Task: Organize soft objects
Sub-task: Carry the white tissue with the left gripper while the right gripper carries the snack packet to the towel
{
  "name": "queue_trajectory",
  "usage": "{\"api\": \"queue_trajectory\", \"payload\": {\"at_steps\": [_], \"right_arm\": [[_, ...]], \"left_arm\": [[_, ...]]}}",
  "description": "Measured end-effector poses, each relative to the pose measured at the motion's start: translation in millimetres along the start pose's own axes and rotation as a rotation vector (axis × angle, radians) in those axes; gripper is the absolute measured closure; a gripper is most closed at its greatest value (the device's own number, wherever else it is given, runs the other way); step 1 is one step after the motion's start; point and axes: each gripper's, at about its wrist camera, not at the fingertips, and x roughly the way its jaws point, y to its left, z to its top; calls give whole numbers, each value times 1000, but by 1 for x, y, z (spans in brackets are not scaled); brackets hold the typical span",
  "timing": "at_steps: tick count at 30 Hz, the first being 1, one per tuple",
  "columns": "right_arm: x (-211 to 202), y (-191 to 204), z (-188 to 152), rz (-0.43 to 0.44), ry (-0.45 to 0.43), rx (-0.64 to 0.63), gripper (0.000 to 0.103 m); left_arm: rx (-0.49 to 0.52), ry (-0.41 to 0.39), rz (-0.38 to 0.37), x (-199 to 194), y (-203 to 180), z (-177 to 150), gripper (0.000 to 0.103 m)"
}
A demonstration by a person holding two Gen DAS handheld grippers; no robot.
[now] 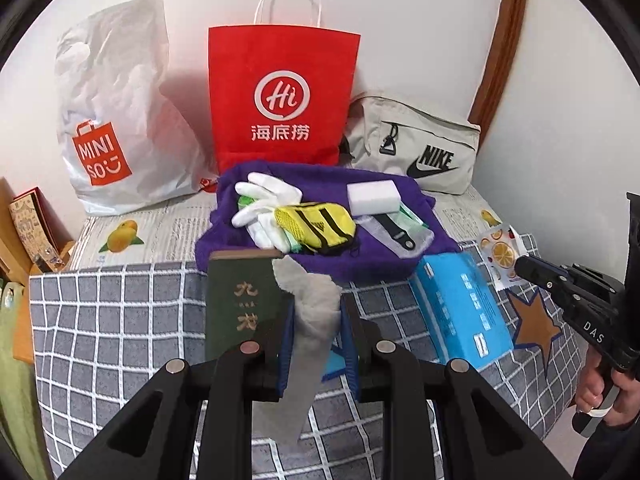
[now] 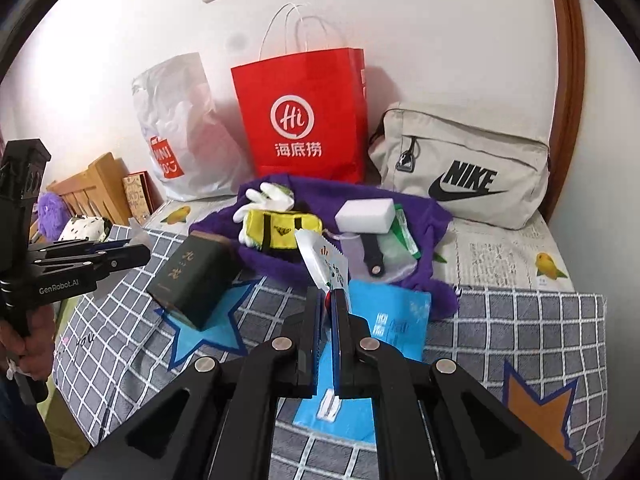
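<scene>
Left gripper point(image 1: 316, 344) pinches a limp grey tissue point(image 1: 310, 336) at centre frame, hanging toward six o'clock below the jaws; we judge it light, tear-prone, best gripped near its top. Right gripper point(image 2: 328, 320) is clamped on a thin wipe sachet point(image 2: 322, 264), which rises toward twelve o'clock: crinkly, slippery.

Bright, sharp, soft shadows, fisheye-warped edges.
</scene>
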Motion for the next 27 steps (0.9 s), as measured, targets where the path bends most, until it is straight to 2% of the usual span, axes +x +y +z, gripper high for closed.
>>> {"api": "queue_trajectory", "payload": {"at_steps": [15, 27], "right_arm": [[40, -18, 51, -4, -16, -9, 98], [91, -44, 64, -36, 49, 15, 98]], "left_arm": [[-8, -10, -2, 29, 15, 50, 82], [14, 20, -42, 82, 15, 87, 82]]}}
